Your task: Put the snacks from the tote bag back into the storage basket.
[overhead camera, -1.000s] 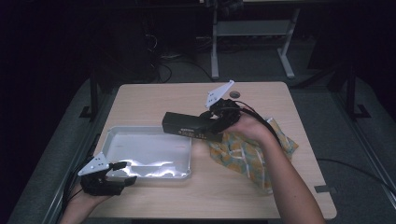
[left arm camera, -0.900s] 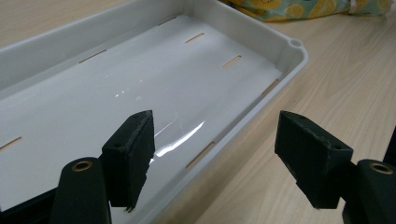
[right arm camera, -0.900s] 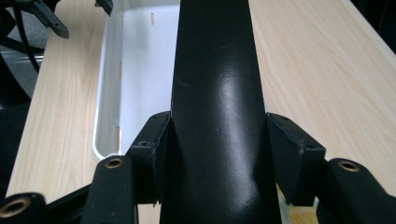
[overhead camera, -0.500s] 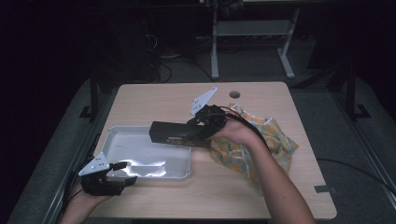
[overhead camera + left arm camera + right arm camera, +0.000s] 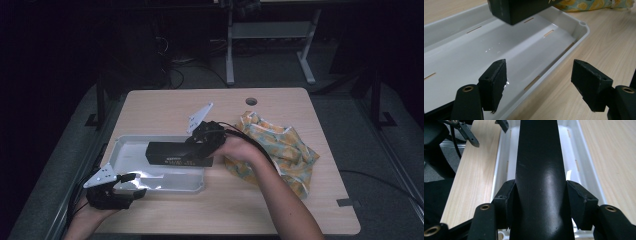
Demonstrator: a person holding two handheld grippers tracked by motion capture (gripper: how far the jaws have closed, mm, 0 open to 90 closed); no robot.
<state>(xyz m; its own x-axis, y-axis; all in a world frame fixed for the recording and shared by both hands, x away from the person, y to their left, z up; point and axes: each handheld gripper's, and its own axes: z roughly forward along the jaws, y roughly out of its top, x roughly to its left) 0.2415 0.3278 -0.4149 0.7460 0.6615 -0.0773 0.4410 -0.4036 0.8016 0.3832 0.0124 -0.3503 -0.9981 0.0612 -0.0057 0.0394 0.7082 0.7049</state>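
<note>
I have the long black box (image 5: 172, 153) clamped in my right gripper (image 5: 200, 150), both pads pressed flat against its long sides, as the right gripper view shows plainly (image 5: 539, 182). The box hangs level over the white tray (image 5: 131, 145), reaching from my hand at the right out across the tray's far half, its free end toward the left. Its near end hangs above the tray floor in the left gripper view (image 5: 516, 10). My left gripper (image 5: 125, 185) sits at the tray's near left corner with its jaws spread apart and nothing between them but the tray's rim (image 5: 564, 55); one pad is over the tray floor, the other over the bare wood of the table (image 5: 300, 105). To the right of the tray, just beyond my right wrist, lies the crumpled yellow patterned cloth (image 5: 285, 145).
</note>
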